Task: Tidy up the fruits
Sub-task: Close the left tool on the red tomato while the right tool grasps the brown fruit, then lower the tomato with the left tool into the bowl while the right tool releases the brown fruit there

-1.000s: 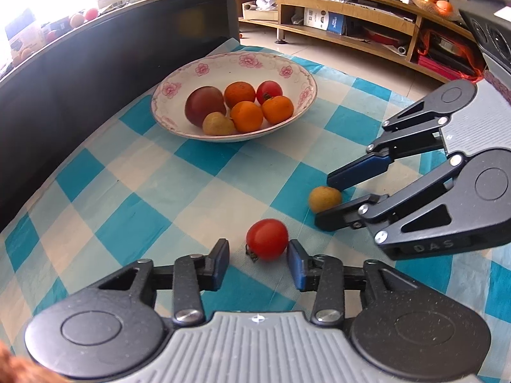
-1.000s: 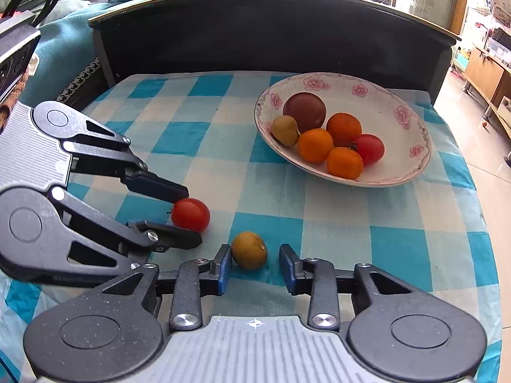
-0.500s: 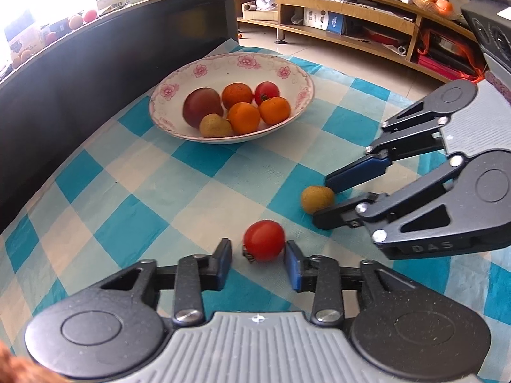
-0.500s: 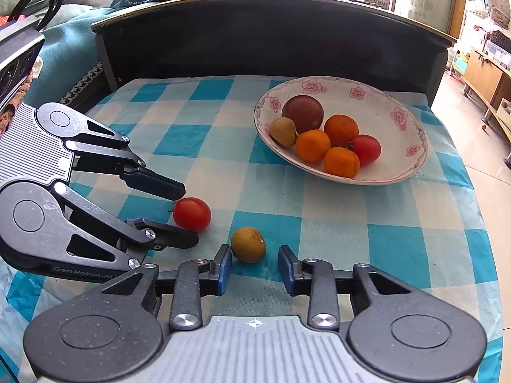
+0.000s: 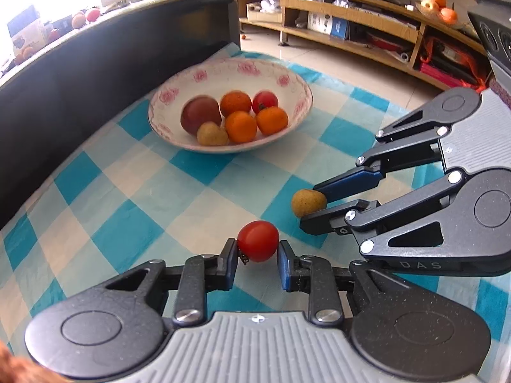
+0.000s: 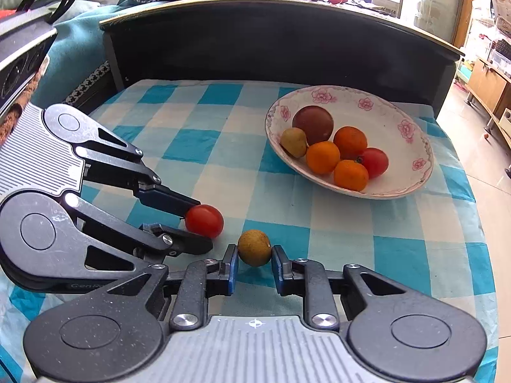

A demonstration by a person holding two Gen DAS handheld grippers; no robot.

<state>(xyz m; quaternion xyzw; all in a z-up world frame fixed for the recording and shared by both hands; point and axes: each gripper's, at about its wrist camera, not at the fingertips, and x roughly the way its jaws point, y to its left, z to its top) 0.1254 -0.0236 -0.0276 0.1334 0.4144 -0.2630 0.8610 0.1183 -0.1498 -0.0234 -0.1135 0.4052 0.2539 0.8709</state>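
Left wrist view: left black two-finger gripper with blue pads (image 5: 257,255) at 6 o'clock, fingers closed in on small round red tomato (image 5: 258,240), both pads against its sides, tomato low over blue-and-white checked tablecloth (image 5: 143,191). At 3 o'clock, right black two-finger gripper with blue pads (image 5: 314,204), fingertips pinching small round yellow-brown fruit (image 5: 308,202). At 12 o'clock, shallow white ceramic bowl with pink flower rim (image 5: 236,67) on cloth, well apart from both grippers. In bowl: large dark red-brown round fruit (image 5: 200,118), second small yellow-brown fruit (image 5: 211,134) just in front of it, three orange mandarins (image 5: 241,126), second red tomato (image 5: 265,102) at far side. At 10 o'clock, black curved backboard (image 5: 80,73) along cloth edge. At 1 o'clock, wooden shelf unit (image 5: 351,25) across tiled floor.

Right wrist view: right gripper (image 6: 254,258) at 6 o'clock, pads tight on yellow-brown fruit (image 6: 254,247) from both sides. At 9 o'clock, left gripper (image 6: 199,228), tips clamped on red tomato (image 6: 204,221), tomato just beside yellow-brown fruit, not touching. At 2 o'clock, flowered bowl (image 6: 412,146) with same six fruits. Contact between held fruits and cloth: cannot tell.
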